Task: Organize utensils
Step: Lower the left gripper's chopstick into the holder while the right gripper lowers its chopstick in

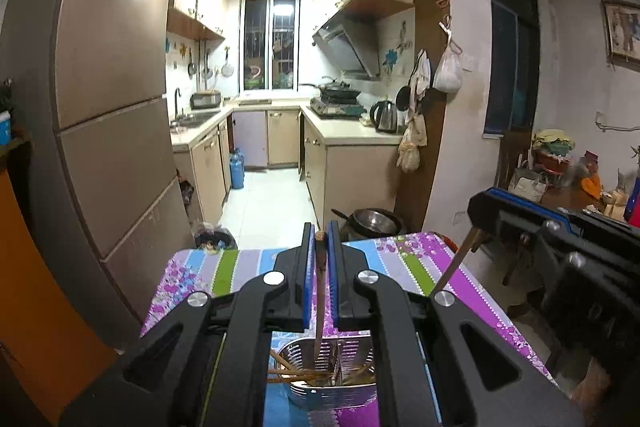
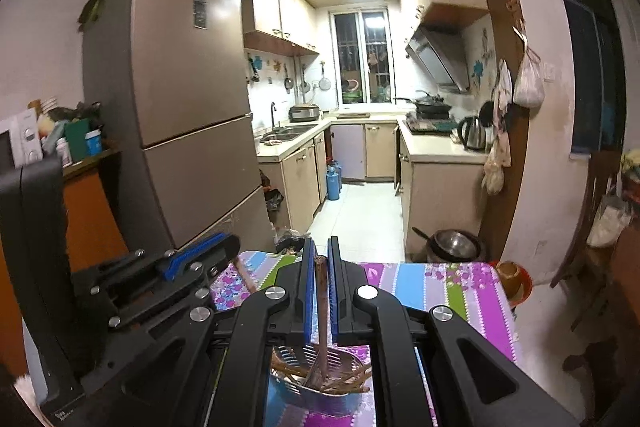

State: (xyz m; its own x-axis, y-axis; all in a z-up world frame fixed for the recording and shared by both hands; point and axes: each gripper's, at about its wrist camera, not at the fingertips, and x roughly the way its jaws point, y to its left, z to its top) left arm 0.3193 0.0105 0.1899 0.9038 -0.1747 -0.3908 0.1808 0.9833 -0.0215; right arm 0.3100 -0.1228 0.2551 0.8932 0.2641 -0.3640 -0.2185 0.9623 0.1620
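Note:
My left gripper (image 1: 321, 231) is shut on a brown wooden chopstick (image 1: 321, 291) that hangs down between its blue pads. The chopstick's lower end reaches into a perforated metal utensil holder (image 1: 332, 395) on the table. My right gripper (image 2: 321, 245) is shut on a second brown chopstick (image 2: 322, 307), also pointing down into the same holder (image 2: 320, 403). Several more chopsticks lie crossed inside it. Each view catches the other tool: the right gripper (image 1: 482, 223) with its stick at the right, the left gripper (image 2: 224, 247) at the left.
The table (image 1: 400, 259) wears a floral striped cloth. A tall fridge (image 2: 180, 99) stands at the left, with a microwave (image 2: 20, 143) beside it. Beyond the table's far edge sits a metal pot (image 2: 456, 245). A wooden chair (image 2: 592, 227) stands at the right.

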